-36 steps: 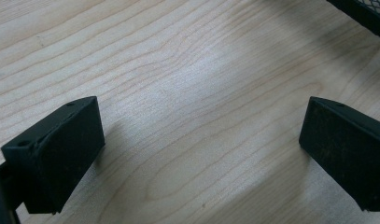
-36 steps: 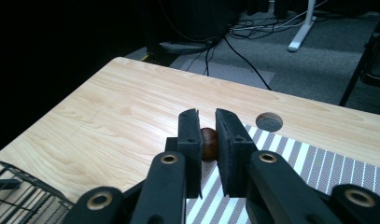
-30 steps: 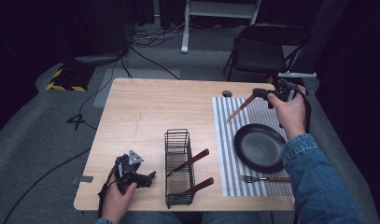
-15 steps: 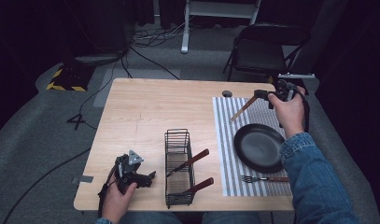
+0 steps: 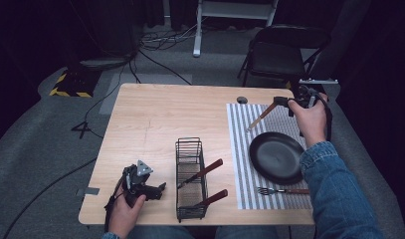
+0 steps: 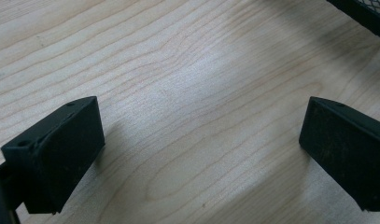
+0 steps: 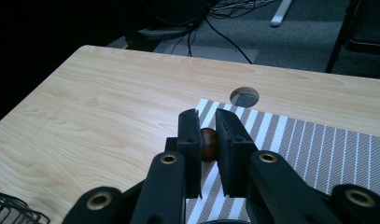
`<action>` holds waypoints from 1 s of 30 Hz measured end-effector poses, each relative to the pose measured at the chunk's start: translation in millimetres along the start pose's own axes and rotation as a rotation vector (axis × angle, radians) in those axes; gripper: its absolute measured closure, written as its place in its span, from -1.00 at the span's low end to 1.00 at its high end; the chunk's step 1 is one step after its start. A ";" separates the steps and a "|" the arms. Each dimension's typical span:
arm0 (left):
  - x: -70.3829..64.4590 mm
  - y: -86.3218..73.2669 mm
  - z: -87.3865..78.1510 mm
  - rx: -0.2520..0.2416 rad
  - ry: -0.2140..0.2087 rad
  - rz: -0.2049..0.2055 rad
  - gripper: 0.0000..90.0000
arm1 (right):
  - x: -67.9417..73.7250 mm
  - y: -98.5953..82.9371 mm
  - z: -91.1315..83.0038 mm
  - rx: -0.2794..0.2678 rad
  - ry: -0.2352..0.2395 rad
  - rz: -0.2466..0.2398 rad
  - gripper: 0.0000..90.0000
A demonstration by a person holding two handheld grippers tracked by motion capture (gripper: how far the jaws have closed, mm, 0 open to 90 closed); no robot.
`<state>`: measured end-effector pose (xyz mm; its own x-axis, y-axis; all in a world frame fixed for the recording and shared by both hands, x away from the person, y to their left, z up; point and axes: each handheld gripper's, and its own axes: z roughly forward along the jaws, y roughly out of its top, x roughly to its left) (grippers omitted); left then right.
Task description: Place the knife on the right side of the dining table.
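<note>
My right gripper (image 5: 285, 102) hovers over the far edge of the striped placemat (image 5: 239, 149), shut on the brown wooden handle (image 7: 208, 143) of a utensil (image 5: 262, 115). The utensil slants down to the left toward the mat, and I cannot tell what kind it is. In the right gripper view the jaws (image 7: 207, 140) pinch the rounded handle end. My left gripper (image 5: 157, 189) rests low on the table's near left, just left of the wire basket (image 5: 190, 149). It is open, with bare wood between its jaws (image 6: 201, 140).
The basket holds two wooden-handled utensils (image 5: 204, 171). A black plate (image 5: 275, 157) lies on the placemat, with a fork (image 5: 279, 190) in front of it. A cable hole (image 5: 242, 99) sits near the far edge. A folding chair (image 5: 279, 55) stands beyond the table.
The right gripper and its utensil have shifted very slightly to the right. The left gripper has stayed put.
</note>
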<state>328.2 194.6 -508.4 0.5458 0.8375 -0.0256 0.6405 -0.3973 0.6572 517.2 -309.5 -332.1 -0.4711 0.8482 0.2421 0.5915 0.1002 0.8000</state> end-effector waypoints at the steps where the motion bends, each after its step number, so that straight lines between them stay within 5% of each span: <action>1: 0.0 0.0 0.0 0.000 0.000 0.000 -1.00 | 0.9 0.3 0.6 -0.002 0.002 -0.002 0.81; 26: -0.1 0.0 0.1 0.000 -0.001 -0.002 -1.00 | -7.5 0.8 7.1 -0.010 -0.031 0.012 0.80; 30: -0.1 0.0 0.1 0.000 -0.001 -0.002 -1.00 | -14.2 -1.1 5.7 0.000 -0.070 0.021 0.73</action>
<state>328.1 194.5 -508.4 0.5451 0.8379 -0.0276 0.6413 -0.3955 0.6575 527.0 -318.7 -339.6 -0.4113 0.8845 0.2201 0.6008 0.0815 0.7952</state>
